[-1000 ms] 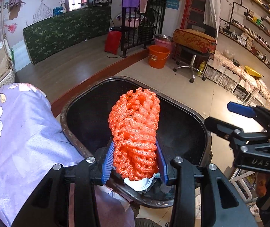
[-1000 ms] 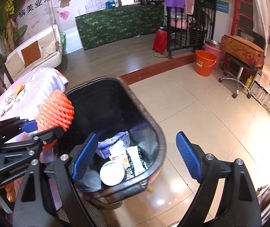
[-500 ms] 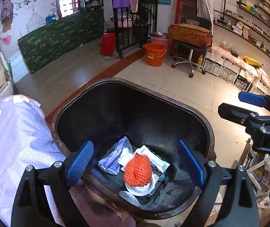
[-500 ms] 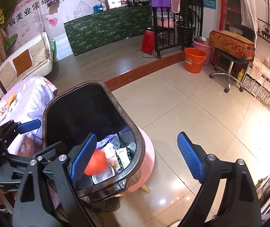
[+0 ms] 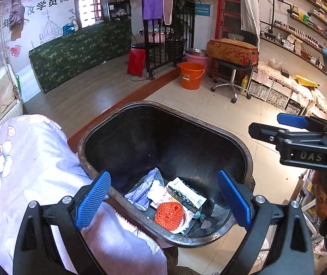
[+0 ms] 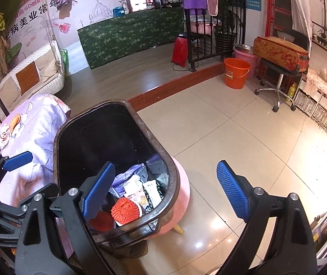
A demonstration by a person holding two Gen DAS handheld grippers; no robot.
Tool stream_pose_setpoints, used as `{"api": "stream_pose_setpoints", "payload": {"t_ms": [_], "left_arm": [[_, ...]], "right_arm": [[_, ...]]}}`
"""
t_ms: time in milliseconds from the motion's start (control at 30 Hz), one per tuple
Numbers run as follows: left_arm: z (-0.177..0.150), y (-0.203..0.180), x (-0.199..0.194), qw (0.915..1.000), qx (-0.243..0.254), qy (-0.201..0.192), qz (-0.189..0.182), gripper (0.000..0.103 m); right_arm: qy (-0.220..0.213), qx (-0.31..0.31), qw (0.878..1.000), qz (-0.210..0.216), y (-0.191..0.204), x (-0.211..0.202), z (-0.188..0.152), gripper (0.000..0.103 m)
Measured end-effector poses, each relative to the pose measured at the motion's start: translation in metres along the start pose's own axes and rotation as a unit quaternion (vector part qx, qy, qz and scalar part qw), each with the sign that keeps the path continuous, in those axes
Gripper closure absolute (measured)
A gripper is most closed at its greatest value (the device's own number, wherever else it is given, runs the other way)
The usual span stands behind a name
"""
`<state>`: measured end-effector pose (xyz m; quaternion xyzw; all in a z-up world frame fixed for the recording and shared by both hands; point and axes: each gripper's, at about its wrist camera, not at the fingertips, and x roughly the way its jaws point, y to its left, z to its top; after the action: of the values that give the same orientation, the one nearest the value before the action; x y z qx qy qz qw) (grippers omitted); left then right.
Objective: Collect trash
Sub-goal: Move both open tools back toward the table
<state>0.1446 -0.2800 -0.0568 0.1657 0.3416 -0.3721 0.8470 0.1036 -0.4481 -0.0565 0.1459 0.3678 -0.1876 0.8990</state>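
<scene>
An orange foam net [image 5: 169, 213] lies at the bottom of the black trash bin [image 5: 243, 151], on top of wrappers and a white lid. It also shows in the right wrist view [image 6: 125, 210], inside the bin [image 6: 172, 171]. My left gripper [image 5: 163, 197] is open and empty, held above the near rim of the bin. My right gripper [image 6: 163, 190] is open and empty, to the right of the bin, over its right rim and the floor. The right gripper shows side-on in the left wrist view [image 5: 300, 135].
A table with a purple flowered cloth [image 5: 26, 160] stands left of the bin. A pink stool [image 6: 182, 197] sits beside the bin. An orange bucket [image 5: 190, 75], a wheeled stool [image 5: 229, 78] and wall shelves stand farther off across the tiled floor [image 6: 243, 137].
My left gripper opened and let go of the orange foam net. The net fell into the bin and now lies on the trash there. The right gripper stayed open.
</scene>
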Motion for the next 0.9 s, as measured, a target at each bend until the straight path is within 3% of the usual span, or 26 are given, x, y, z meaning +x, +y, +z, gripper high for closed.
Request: {"api": "stream_pose_setpoints", "payload": {"t_ms": [267,567,733,900], "left_arm": [[-0.017,0.015,-0.032,0.9996,-0.010,-0.022,0.017,0.009],[-0.043,0.059,-0.066,0.9964,-0.061,-0.015,0.057,0.009],[-0.057,0.104,-0.089,0.9894,-0.109,-0.011,0.094,0.009],[-0.069,0.164,-0.109,0.9757,-0.164,-0.007,0.146,0.009]], "right_arm": [[-0.009,-0.025,0.999,0.031,0.027,-0.005,0.000,0.013],[-0.006,-0.083,0.991,0.106,0.097,-0.005,0.003,0.013],[0.007,-0.107,0.980,0.167,0.141,-0.002,0.005,0.013],[0.020,-0.135,0.969,0.208,0.186,0.005,0.007,0.013]]}}
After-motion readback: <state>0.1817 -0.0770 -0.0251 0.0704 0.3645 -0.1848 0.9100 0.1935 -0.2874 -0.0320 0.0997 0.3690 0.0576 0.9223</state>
